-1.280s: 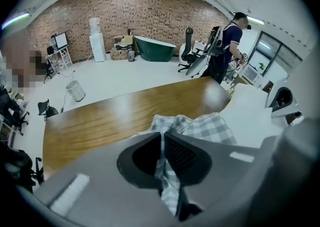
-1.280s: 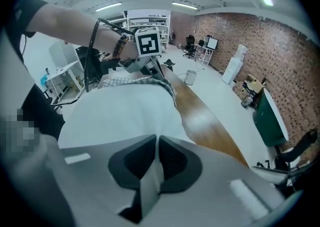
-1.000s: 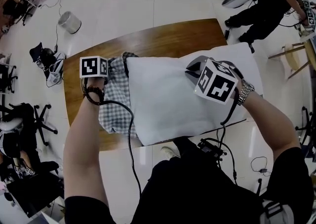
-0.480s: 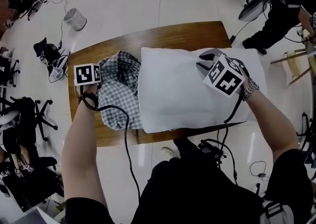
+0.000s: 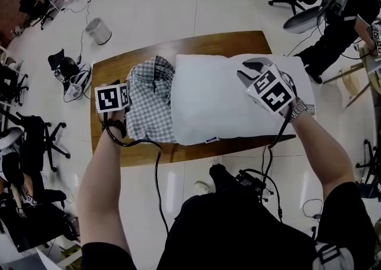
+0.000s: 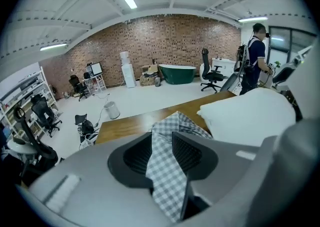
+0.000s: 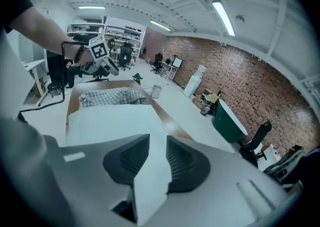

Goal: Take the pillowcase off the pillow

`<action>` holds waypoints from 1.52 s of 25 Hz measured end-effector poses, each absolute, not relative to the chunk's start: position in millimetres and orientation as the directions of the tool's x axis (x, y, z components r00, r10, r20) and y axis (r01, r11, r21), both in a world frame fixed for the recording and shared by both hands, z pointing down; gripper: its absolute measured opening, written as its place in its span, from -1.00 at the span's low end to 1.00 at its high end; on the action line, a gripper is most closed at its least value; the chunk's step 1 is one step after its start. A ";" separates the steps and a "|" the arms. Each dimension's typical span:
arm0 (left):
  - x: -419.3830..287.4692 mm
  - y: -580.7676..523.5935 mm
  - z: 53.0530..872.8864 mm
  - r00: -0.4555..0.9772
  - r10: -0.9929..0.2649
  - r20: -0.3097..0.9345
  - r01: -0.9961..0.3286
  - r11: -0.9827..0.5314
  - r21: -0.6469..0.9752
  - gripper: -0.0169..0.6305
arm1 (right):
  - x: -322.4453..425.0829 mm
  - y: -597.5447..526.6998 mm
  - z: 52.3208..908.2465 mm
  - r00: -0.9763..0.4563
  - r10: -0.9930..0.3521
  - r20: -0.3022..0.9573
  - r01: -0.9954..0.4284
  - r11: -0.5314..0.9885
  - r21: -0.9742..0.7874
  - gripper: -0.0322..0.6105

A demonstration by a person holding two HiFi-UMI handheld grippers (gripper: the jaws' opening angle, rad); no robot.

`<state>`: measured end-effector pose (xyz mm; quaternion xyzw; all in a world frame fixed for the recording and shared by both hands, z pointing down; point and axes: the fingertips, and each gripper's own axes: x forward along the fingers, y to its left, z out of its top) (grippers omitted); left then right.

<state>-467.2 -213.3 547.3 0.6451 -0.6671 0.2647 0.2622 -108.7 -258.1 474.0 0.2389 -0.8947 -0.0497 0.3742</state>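
Lying on table (image 5: pixel 208 43), pillow (image 5: pixel 229 99), pillowcase (image 5: pixel 149 107) (checked) touching

Table (image 5: pixel 208 44): top mostly covered by pillow (image 5: pixel 232 96) and checked pillowcase (image 5: pixel 149 105), touching; bare wood left along far edge and near-left corner. Floor (image 5: pixel 166 7) open beyond; bin (image 5: pixel 99 31), chairs (image 5: pixel 33 138) set well apart.

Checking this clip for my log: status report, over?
Left gripper: jaws just been opening, checked pillowcase between them. Right gripper: likewise opening, white pillow corner between. Pillowcase bunched against pillow's end on table; fully off unclear. Nothing in the way.
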 end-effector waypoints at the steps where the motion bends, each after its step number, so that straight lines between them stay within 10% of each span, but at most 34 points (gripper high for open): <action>1: -454.7 -201.8 543.1 -0.011 -0.735 0.678 -1.000 0.009 -0.006 -0.55 | -108.9 -243.8 470.0 -0.613 -0.469 0.635 -0.393 0.879 0.270 -0.58; 17: -255.8 26.3 417.1 0.272 -0.920 0.280 -0.943 -0.313 -0.114 -0.93 | -142.7 12.8 408.5 -0.773 -0.581 0.254 -0.513 0.809 0.288 -0.90; 38: -151.2 107.9 383.9 0.362 -0.915 0.180 -0.888 -0.397 -0.232 -0.94 | -103.7 94.8 364.4 -0.804 -0.588 0.090 -0.550 0.791 0.267 -0.90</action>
